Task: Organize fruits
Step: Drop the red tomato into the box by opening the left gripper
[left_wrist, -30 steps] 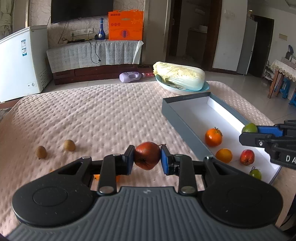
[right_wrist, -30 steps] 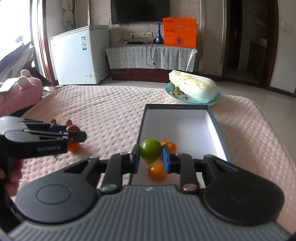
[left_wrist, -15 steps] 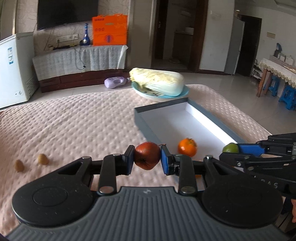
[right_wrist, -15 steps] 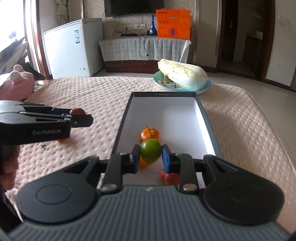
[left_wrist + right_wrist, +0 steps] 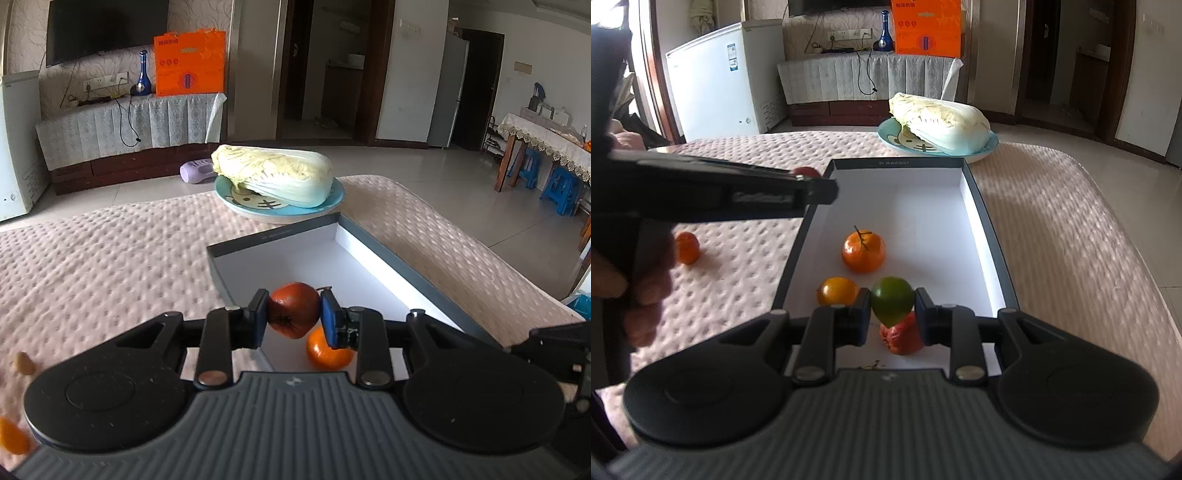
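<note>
The bed point(image 5: 1071, 229), under a soft dimpled pink cover, carries everything; fruit set on it will sit in the dimples rather than roll far. On it lies the box point(image 5: 982, 221), a shallow grey tray with a white floor and low stiff walls. It looks light, so a nudge from a tool could shift it, and fruit let go from any height may roll across its smooth floor.

Inside the box are an orange point(image 5: 863, 250) with a stem, a smaller yellow-orange fruit point(image 5: 836, 290) and a red fruit point(image 5: 901, 338), all near the close end and free to be knocked.

The left tool point(image 5: 294, 314) is clamped on a red apple point(image 5: 293, 308), held across its middle just over the box's near left wall. It is firm, smooth and probably the heaviest piece; a grip at the widest part suits it.

The right tool point(image 5: 892, 315) is clenched on a green fruit point(image 5: 892, 299), held above the red fruit. Round and glossy, it could slip if pinched off-centre, and hard pressure might bruise it.

An orange fruit point(image 5: 687, 247) rests on the cover left of the box, light and easy to pinch across its sides.
</note>
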Available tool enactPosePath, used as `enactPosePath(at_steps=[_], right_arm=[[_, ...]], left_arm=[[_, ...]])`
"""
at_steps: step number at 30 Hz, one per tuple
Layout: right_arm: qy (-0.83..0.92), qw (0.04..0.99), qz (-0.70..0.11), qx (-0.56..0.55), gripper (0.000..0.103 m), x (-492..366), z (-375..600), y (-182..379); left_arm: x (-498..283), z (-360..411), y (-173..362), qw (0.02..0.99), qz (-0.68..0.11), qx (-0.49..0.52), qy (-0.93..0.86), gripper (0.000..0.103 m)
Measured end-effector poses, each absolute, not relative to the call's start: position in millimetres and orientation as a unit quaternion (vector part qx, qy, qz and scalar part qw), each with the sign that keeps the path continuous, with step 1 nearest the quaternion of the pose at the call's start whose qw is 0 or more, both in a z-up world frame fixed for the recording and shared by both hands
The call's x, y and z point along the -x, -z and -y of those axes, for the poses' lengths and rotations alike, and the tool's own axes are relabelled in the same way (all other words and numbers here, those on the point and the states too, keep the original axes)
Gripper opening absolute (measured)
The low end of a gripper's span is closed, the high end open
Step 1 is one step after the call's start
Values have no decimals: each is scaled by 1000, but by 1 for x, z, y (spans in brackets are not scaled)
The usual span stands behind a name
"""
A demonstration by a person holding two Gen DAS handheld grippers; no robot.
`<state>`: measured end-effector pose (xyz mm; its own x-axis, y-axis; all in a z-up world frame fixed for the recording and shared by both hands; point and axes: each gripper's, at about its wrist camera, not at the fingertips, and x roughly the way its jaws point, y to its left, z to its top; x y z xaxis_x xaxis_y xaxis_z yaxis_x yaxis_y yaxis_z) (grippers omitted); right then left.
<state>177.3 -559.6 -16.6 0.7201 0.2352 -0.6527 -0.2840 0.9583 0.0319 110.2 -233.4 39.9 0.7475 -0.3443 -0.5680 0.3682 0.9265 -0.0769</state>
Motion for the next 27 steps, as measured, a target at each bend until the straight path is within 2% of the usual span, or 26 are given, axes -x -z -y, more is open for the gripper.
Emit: enactPosePath(at_steps=[17, 19, 21, 27], right_arm=[[-146, 921, -359, 41, 28, -180, 559, 22], [-146, 921, -359, 40, 28, -180, 558, 22], [-145, 921, -359, 41, 28, -180, 557, 22], [-140, 924, -354, 41, 28, -182, 550, 23]], left_arm=[[-144, 269, -13, 924, -319, -24, 211, 35], [-141, 270, -15, 925, -314, -29, 213, 42], [-138, 269, -17, 926, -309, -30, 213, 54], [-123, 260, -25, 928, -301, -29, 216, 57]])
